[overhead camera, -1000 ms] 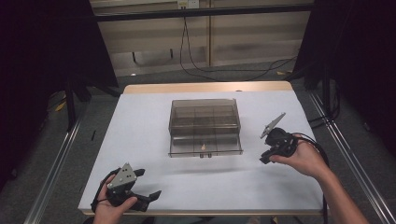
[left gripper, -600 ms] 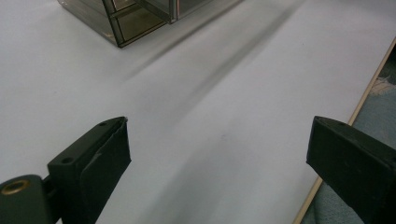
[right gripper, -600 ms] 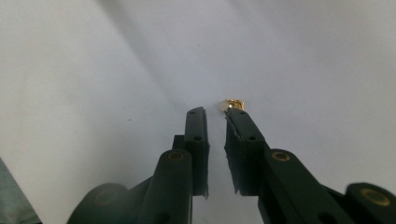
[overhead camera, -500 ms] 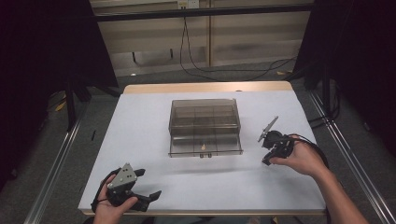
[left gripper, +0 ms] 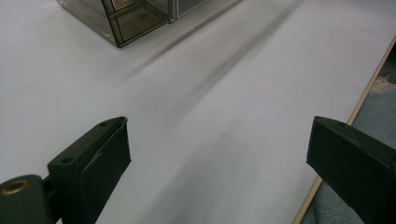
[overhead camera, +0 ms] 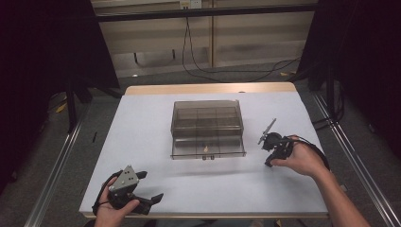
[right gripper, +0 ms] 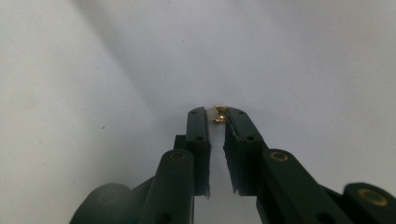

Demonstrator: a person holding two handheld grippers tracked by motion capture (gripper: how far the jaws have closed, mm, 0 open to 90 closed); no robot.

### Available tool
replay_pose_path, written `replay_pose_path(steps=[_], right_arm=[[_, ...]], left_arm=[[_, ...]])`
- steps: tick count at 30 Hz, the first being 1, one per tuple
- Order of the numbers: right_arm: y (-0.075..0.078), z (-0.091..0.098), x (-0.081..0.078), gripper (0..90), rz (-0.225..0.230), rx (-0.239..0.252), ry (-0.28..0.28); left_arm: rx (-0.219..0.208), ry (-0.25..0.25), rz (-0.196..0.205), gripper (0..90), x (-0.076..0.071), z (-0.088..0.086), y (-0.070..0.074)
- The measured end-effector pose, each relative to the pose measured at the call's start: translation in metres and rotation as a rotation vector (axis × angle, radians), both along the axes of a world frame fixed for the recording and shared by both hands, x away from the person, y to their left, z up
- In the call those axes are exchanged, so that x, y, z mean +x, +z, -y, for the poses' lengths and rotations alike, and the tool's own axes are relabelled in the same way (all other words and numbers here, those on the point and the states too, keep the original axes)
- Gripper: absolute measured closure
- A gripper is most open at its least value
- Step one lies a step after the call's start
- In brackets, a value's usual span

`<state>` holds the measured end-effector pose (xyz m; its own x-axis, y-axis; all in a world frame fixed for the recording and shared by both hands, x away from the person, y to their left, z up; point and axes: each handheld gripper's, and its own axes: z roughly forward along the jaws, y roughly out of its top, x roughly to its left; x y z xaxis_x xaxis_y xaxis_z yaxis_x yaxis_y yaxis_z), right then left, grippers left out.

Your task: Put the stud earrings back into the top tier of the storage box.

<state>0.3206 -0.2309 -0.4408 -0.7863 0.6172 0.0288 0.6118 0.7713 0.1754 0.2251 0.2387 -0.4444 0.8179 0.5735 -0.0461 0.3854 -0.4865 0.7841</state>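
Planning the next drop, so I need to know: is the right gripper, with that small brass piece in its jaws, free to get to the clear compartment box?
Probably yes. The right gripper sits just right of the compartment box, pinching the small brass piece, with bare white table between them.

White table top (overhead camera: 151, 142), wood far edge; grey floor (overhead camera: 156, 75); black cables (overhead camera: 227, 71); dark curtains (overhead camera: 42, 56) both sides.

High overhead view, two close gripper views
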Motion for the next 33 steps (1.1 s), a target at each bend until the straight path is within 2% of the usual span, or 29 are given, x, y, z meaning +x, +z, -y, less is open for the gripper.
replay_pose_path(steps=[6,7,8,13,14,24,33], right_arm=[[-0.0022,-0.0038,0.0028,81.3,-0.002,-0.013,0.004],[-0.0026,-0.0049,0.0026,81.5,-0.002,-0.014,-0.011],[-0.0029,-0.0047,0.0040,81.9,-0.001,-0.014,0.003],[-0.0037,-0.0055,0.0058,83.9,-0.019,-0.027,-0.011],[-0.0044,-0.0046,0.0068,84.2,-0.011,-0.020,-0.003],[-0.0031,-0.0014,0.0081,86.5,-0.043,0.002,-0.031],[0.0005,-0.0001,0.0057,86.5,-0.037,0.042,-0.030]], left_arm=[[0.000,0.000,0.000,6.0,0.0000,0.0000,0.0000],[-0.005,0.000,-0.001,6.1,-0.0001,0.0001,-0.0003],[-0.001,-0.003,0.001,6.1,0.0001,-0.0001,-0.0001],[0.002,-0.003,-0.001,6.0,0.0003,0.0000,-0.0001],[0.002,-0.003,-0.001,6.0,0.0004,0.0000,-0.0001],[0.000,0.003,-0.005,6.0,0.0002,0.0000,-0.0001],[-0.003,0.001,0.002,6.1,0.0002,-0.0007,0.0001]])
